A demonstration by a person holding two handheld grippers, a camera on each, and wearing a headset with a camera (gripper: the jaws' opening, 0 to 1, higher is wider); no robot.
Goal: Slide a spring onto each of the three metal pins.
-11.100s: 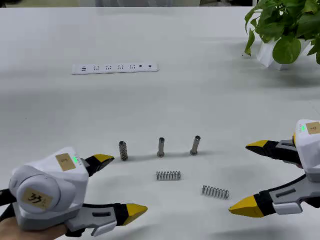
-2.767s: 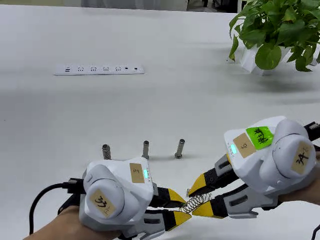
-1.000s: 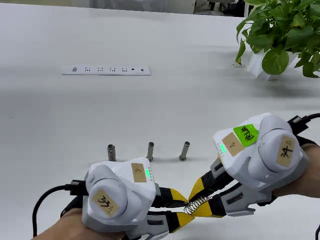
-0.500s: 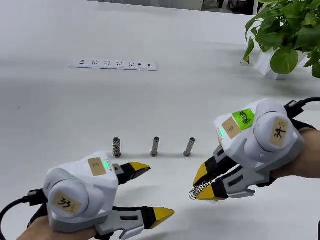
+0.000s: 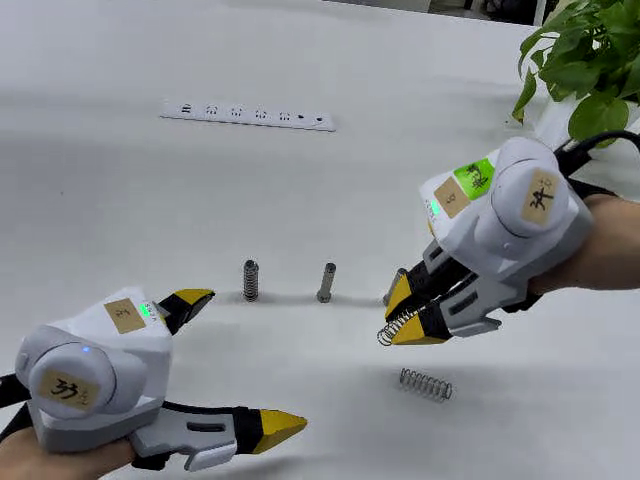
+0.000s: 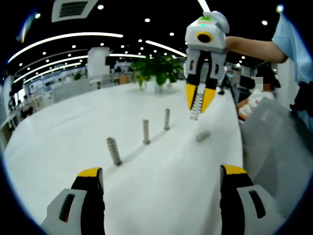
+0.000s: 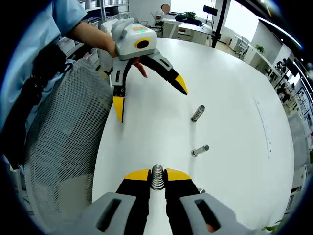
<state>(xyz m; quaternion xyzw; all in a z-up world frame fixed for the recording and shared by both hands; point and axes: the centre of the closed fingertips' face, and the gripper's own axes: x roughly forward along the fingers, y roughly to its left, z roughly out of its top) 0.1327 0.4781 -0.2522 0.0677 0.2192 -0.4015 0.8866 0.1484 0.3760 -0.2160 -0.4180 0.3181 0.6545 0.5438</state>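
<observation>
The left gripper [image 5: 250, 360] hovers low over the bench [image 5: 120, 210], nearer the person and to the left of the middle pin [image 5: 326, 282]. Its fingers are spread wide and hold nothing. Just left of the middle pin stands the left pin [image 5: 250, 266], upright, with a fitted spring [image 5: 250, 286] coiled around its shaft. The middle pin itself stands upright and bare. Just right of it is the right pin [image 6: 167, 119], also upright and bare in the left gripper view; in the head view the right gripper's fingers partly cover it. The right gripper [image 5: 397, 322] hangs above the bench to the right of the middle pin, its fingers clenched on the held spring [image 5: 393, 328], which juts past the yellow tips at a slant, clear of the bench. In the right gripper view that coil sits squarely between the two fingers. A loose spring [image 5: 425, 384] lies flat on the bench, right of the middle pin and nearer the person, near the right gripper's tips but apart from them. Far behind the middle pin lies a white power strip [image 5: 248, 114], and a potted plant [image 5: 580, 60] stands at the far right.
</observation>
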